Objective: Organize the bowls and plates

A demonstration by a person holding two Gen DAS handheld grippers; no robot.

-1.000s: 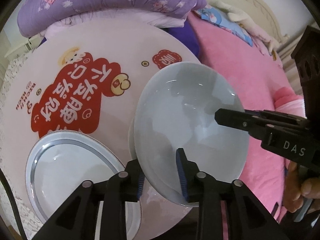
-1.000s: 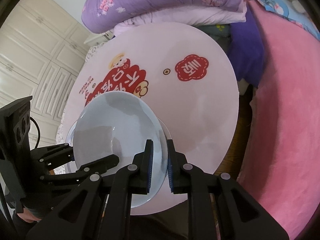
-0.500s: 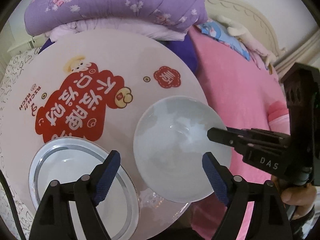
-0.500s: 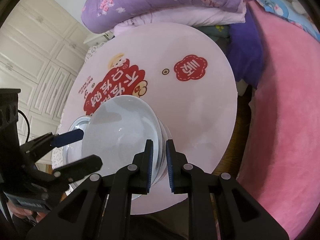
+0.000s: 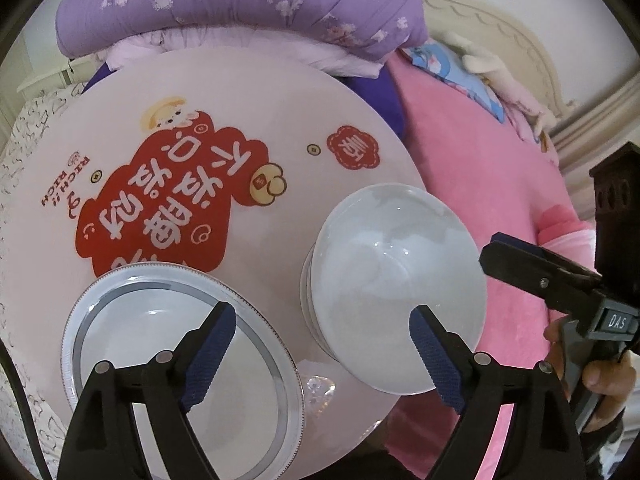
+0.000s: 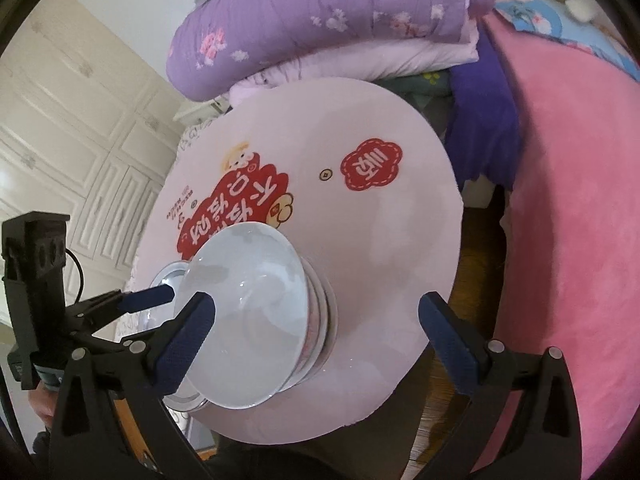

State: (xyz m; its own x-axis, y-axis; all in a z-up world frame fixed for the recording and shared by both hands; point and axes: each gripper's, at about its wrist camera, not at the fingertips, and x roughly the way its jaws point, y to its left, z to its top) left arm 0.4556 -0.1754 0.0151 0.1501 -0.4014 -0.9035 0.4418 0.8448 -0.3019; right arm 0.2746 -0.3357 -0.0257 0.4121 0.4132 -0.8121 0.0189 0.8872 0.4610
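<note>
We've got both claws opening, nothing pinched: L claw [image 5: 320, 344] over the plate [image 5: 120, 340], R claw [image 6: 316, 320] round the bowl [image 6: 248, 312], stacked on bowls at table [image 6: 380, 240] edge.

Your far half of the round pink printed tabletop [image 5: 240, 92] lies bare and passable. Nearer you, the stacked pale-blue ceramic bowls [image 5: 396, 280] and silver-rimmed white plate [image 5: 120, 320] block the edge; folded purple quilts [image 5: 240, 4] wall the back.
</note>
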